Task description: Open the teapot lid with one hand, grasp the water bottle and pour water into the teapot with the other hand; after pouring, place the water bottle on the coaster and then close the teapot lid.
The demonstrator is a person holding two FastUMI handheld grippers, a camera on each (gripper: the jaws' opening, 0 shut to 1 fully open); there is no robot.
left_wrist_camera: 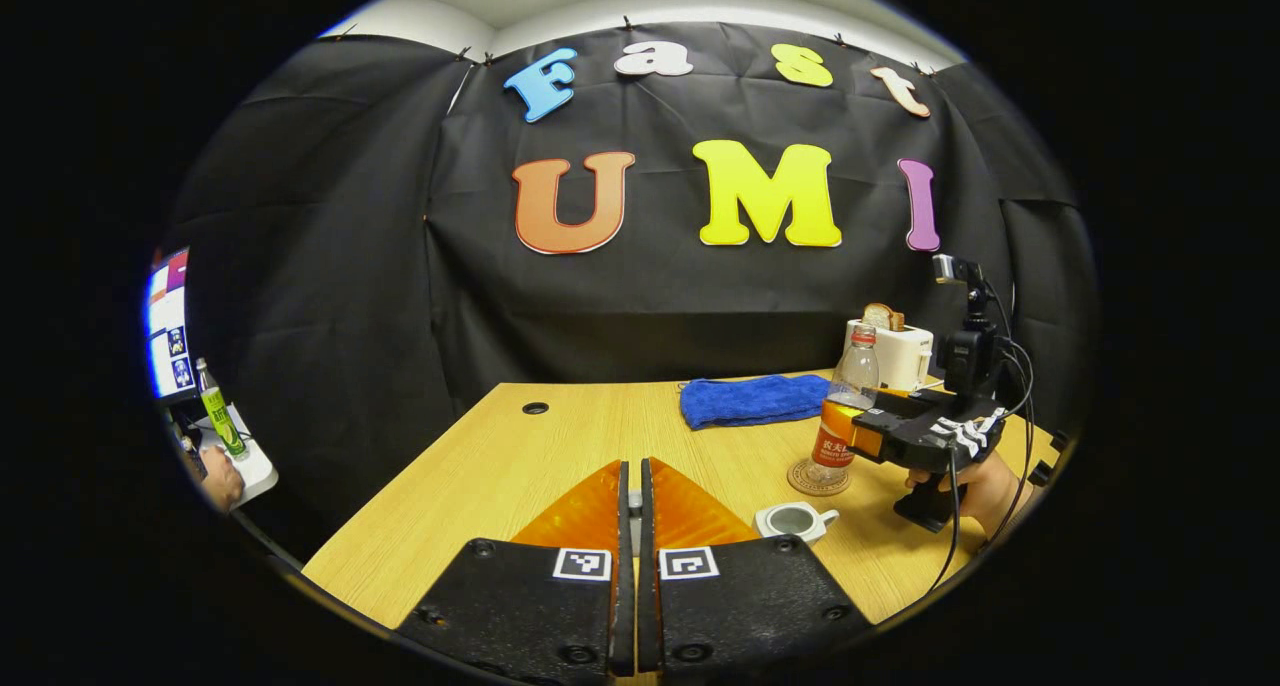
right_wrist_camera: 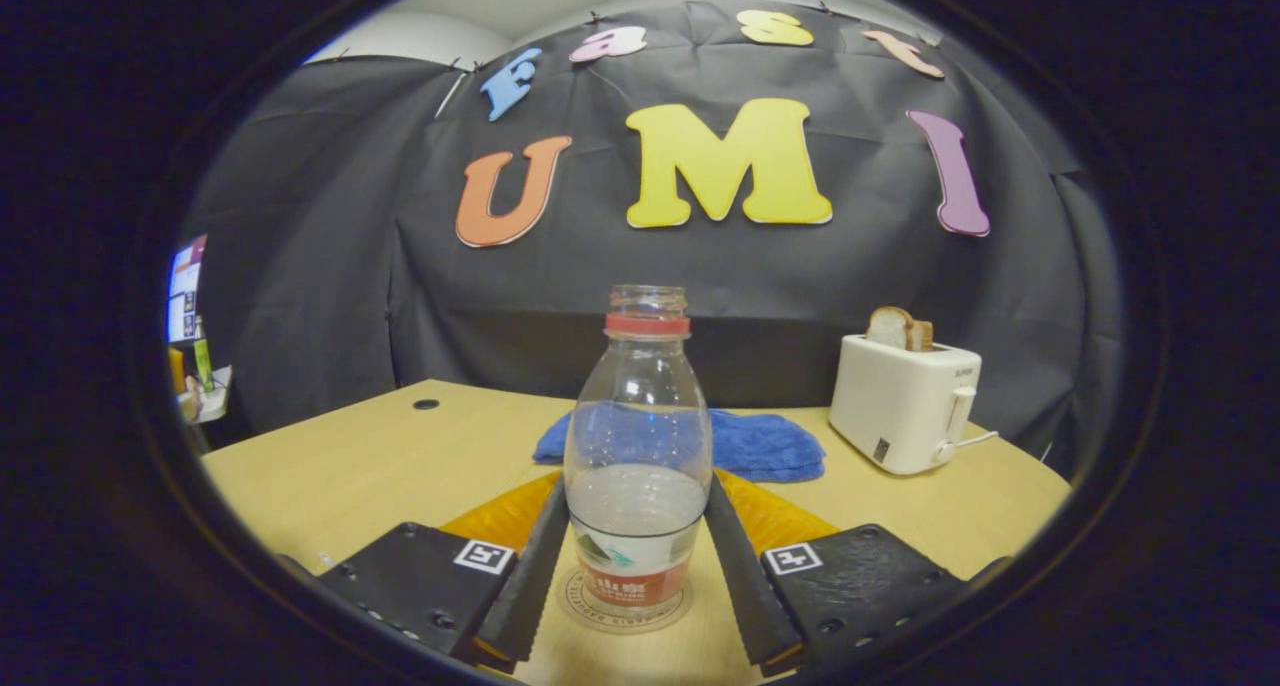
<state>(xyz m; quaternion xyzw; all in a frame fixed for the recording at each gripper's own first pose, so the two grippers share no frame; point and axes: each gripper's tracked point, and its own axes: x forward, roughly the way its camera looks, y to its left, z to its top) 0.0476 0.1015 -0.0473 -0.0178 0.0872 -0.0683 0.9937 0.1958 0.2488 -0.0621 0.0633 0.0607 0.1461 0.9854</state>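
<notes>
Step in hand: setting the water bottle [right_wrist_camera: 637, 446] on the coaster [right_wrist_camera: 622, 606], judged from the bottle standing upright on it with the teapot [left_wrist_camera: 793, 519] uncovered.
Water bottle: uncapped, part full, upright, base on the coaster near the right front of the table [left_wrist_camera: 560, 436].
Right gripper [right_wrist_camera: 636, 541]: 2 fingers flank the lower body of the bottle; each appears to touch its side, so it reads as holding the bottle, though firm pressure cannot be confirmed. The left gripper view shows it at [left_wrist_camera: 845, 431] with a hand [left_wrist_camera: 975, 486] on its grip.
Left gripper [left_wrist_camera: 630, 491]: fingers drawn almost together with only a thin slit between them; the lid is not visible, so whether anything is pinched there cannot be told.
Teapot: small, white, open-topped, on the table just right of the left gripper's fingers and near the coaster.
Release method: confirm the base sits flat and centred on the coaster, then spread the fingers evenly so neither side drags the bottle.
Withdrawal: pull straight back along the finger axis, low and slow, clear of the open neck.
Risk: an uneven release may tip the uncapped bottle toward the teapot.
Next need: the lid must return to the teapot opening.
Bystanders: blue cloth [right_wrist_camera: 750, 446] and toaster [right_wrist_camera: 905, 401] stand well behind.
</notes>
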